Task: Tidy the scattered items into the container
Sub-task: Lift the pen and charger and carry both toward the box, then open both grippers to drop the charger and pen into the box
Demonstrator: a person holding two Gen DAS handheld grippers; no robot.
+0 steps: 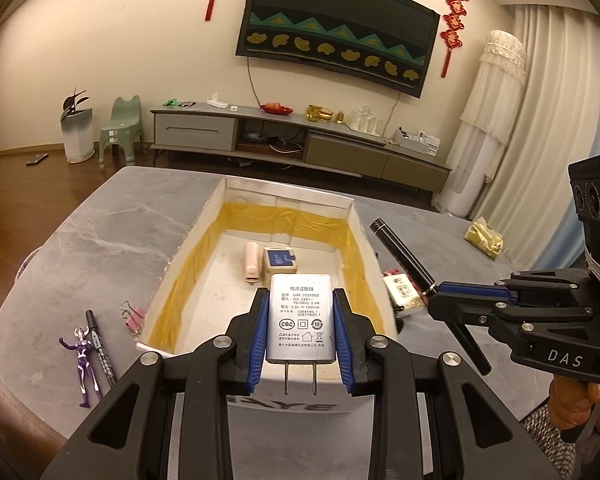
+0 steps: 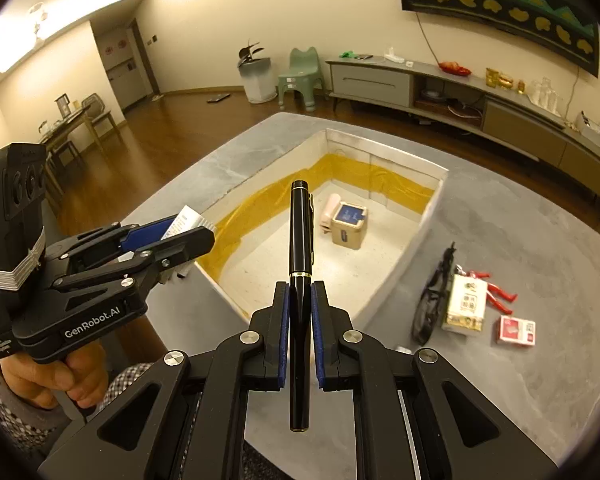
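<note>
While the purple figure, a marker and pink binder clips lie along the grey tabletop's left edge, the open white box, yellow-taped inside, fills the middle, its floor mostly bare. Above its near edge, the left gripper is clamped on a flat silver charger, prongs toward the camera. Rightward, the right gripper pinches a glossy black pen over the box's near right corner.
</note>
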